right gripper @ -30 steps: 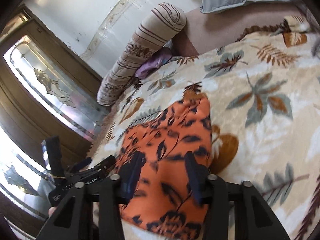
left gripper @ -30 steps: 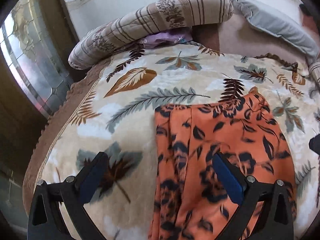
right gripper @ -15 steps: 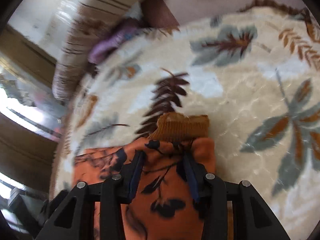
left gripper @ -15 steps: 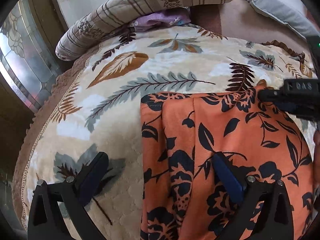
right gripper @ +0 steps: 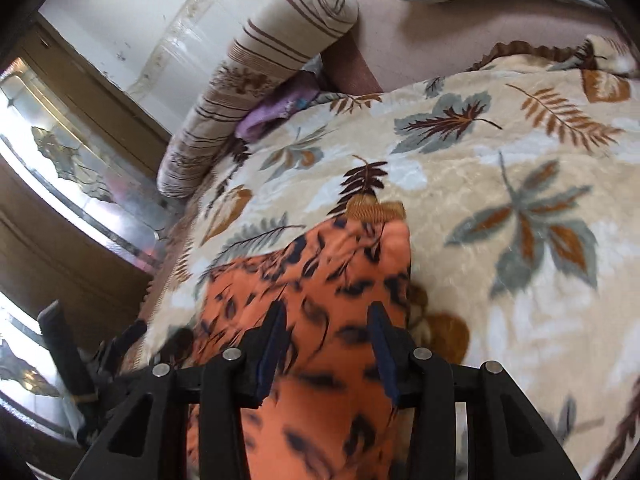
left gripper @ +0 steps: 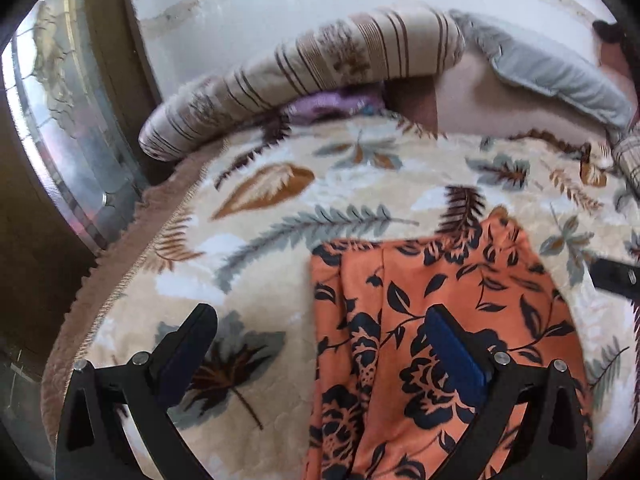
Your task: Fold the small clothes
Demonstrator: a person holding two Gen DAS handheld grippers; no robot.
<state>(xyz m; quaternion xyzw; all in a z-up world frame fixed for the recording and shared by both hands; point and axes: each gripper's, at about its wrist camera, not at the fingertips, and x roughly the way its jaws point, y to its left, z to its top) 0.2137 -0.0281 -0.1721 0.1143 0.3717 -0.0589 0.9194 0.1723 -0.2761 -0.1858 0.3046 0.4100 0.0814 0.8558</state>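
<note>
An orange garment with a dark floral print (left gripper: 432, 320) lies folded on a leaf-patterned blanket (left gripper: 280, 224). My left gripper (left gripper: 320, 328) is wide open above the garment's left edge, holding nothing. In the right wrist view the same garment (right gripper: 320, 272) shows a mustard ribbed cuff (right gripper: 376, 210) at its far end. My right gripper (right gripper: 326, 320) hovers over the garment's near part with its jaws partly open; no cloth is pinched between them. The right gripper's tip (left gripper: 612, 276) shows at the right edge of the left wrist view.
A striped bolster (left gripper: 320, 68) and a grey pillow (left gripper: 560, 80) lie at the head of the bed, with a purple cloth (left gripper: 332, 102) tucked under the bolster. A wooden door with glass panels (left gripper: 68, 128) stands to the left. The blanket's edge drops off at left.
Both grippers have pulled back toward me from the garment's far end. The right gripper drew away from the mustard cuff. The garment stays flat on the blanket.
</note>
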